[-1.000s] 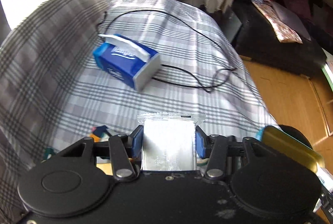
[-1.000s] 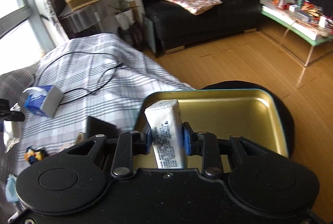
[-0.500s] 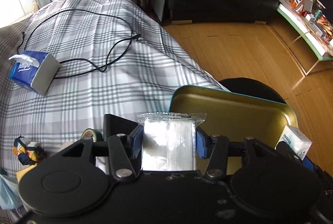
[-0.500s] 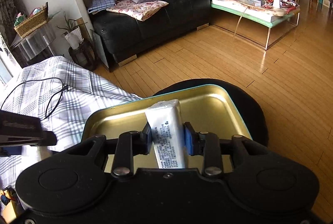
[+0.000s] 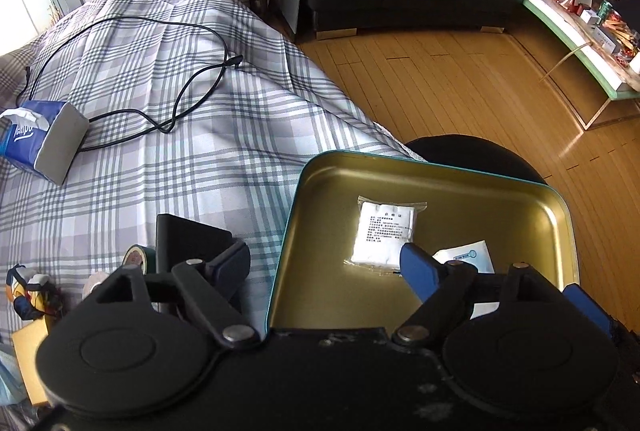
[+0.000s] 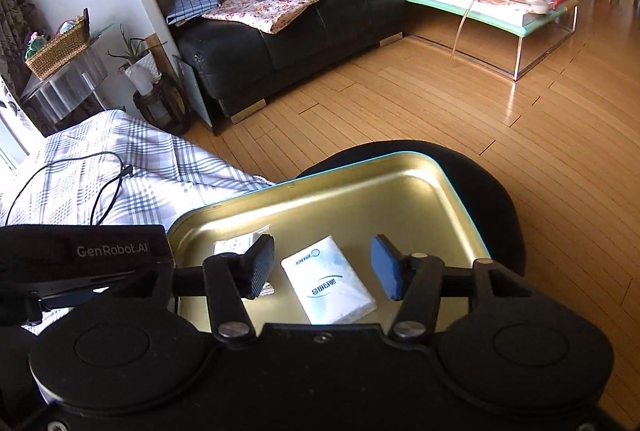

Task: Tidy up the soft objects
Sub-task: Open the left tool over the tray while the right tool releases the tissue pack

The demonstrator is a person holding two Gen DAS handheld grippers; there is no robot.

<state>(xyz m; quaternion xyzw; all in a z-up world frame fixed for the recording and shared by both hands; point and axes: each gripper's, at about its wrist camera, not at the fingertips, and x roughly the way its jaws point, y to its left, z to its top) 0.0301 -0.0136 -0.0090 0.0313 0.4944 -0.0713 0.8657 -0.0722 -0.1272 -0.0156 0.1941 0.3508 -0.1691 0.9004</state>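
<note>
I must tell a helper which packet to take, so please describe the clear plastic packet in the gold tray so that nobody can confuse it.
Find the gold tray with a teal rim, resting on the black round stool beside the plaid bed. Two packets lie inside. The clear plastic packet is the one nearer the bed, square, holding a white pad under small black print; its neighbour, the tissue pack, is opaque with a blue logo.

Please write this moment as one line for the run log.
left gripper: open, empty | right gripper: open, empty | clear-wrapped white pack: in gold tray | tissue pack: in tray, beside it
</note>
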